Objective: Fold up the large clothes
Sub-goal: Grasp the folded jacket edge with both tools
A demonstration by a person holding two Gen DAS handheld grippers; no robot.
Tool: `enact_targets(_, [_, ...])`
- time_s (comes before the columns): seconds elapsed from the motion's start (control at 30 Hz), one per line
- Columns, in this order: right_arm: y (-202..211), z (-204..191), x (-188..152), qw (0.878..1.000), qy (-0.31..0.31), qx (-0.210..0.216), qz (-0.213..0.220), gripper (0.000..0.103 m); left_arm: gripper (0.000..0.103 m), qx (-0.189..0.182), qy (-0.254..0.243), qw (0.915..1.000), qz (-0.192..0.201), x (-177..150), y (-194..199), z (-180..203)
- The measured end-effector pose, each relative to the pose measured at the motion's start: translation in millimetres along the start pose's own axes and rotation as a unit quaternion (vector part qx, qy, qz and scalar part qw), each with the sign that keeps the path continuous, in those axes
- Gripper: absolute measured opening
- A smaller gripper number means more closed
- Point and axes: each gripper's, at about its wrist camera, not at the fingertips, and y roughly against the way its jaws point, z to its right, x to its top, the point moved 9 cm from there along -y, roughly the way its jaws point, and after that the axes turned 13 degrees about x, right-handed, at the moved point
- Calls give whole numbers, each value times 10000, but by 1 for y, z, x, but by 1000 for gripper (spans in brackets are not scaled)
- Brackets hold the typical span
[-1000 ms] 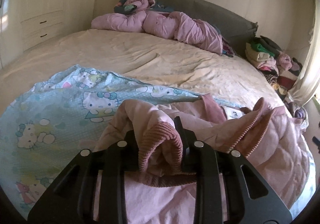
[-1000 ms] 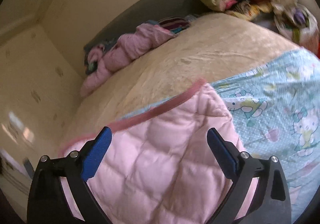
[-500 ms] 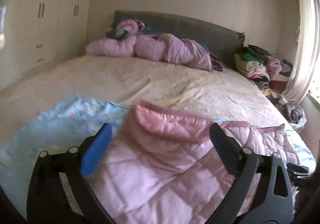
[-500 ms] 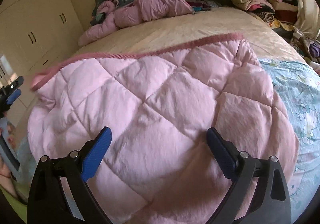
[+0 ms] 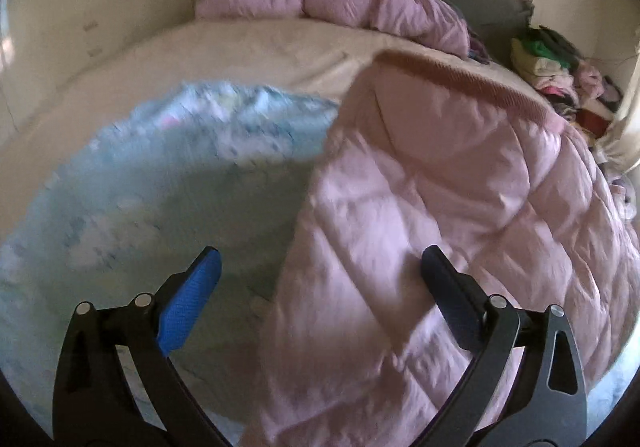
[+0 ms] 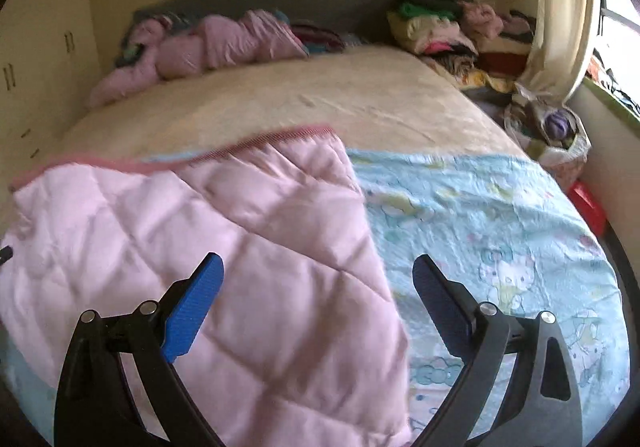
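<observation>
**Operator:** On the near end of the bed [image 6: 360, 95], what is the fold status?

**Inspector:** The pink quilted garment [image 6: 240, 247] lies flat on the light-blue cartoon-print sheet [image 6: 500, 227], which covers the cream bedspread. Its ribbed hem [image 5: 472, 81] runs along the far edge. In the left wrist view the garment occupies the right half of the sheet; in the right wrist view, the left half. One fold appears complete, as the piece reads as a compact quilted panel. Judged from its width, at least one further fold is left, then removal to a pile.

**Operator:** Gripper condition?

**Inspector:** The left gripper [image 5: 320, 279] is released, jaws wide, nothing between the pads; it hovers over the garment's left edge. The right gripper [image 6: 318, 283] is also released and hovers over the garment's right edge. Its jaws have just been closing slightly, with cloth below them but no contact visible.

**Operator:** Differences from the earlier frames?

**Inspector:** One second ago the left gripper was clenched on a bunched ribbed cuff or hem; it now holds nothing, and that cloth is laid out. The right gripper was already open. Both views now sit lower and closer to the garment. The pink bedding [image 5: 360, 7] at the headboard and the clothes pile [image 6: 440, 23] are unchanged.
</observation>
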Motion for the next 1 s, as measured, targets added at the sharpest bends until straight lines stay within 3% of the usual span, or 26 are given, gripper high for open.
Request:
enact_targets(0.03, [-6, 5, -4, 9999, -43, 22, -111, 83, 91, -159, 55, 9998, -52, -2, -1, 2])
enact_targets(0.1, [-16, 12, -14, 9992, -223, 185, -290, 79, 65, -330, 13, 9994, -81, -7, 0, 7])
enact_targets(0.17, [-22, 13, -21, 9984, -408, 305, -243, 67, 49, -376, -245, 9990, -14, -10, 2, 17])
enact_targets(0.2, [-23, 13, -22, 9985, -411, 304, -192, 47, 34, -374, -301, 9988, 38, -10, 4, 21])
enact_targets(0.27, [-22, 7, -21, 9988, -301, 385, -78, 27, 21, -352, -223, 9990, 186, -4, 11, 25])
enact_targets(0.3, [-19, 2, -18, 9991, -175, 382, 42, 21, 18, -316, -183, 9990, 268, -1, 15, 24])
enact_targets(0.47, [-3, 1, 15, 9978, -230, 323, 528, 16, 17, -289, 14, 9946, 998, 45, 44, 30])
enact_targets(0.57, [-8, 3, 40, 9967, -232, 236, 746, 16, 17, -118, 43, 9929, 1180, 56, 37, 36])
enact_targets(0.67, [-33, 8, 44, 9982, -210, 9, 565, 16, 17, 100, -83, 9927, 1203, 57, 20, 41])
enact_targets(1.0, [-94, 30, 13, 9981, -457, -419, 71, 19, 21, 308, -274, 9959, 801, 39, -39, 45])
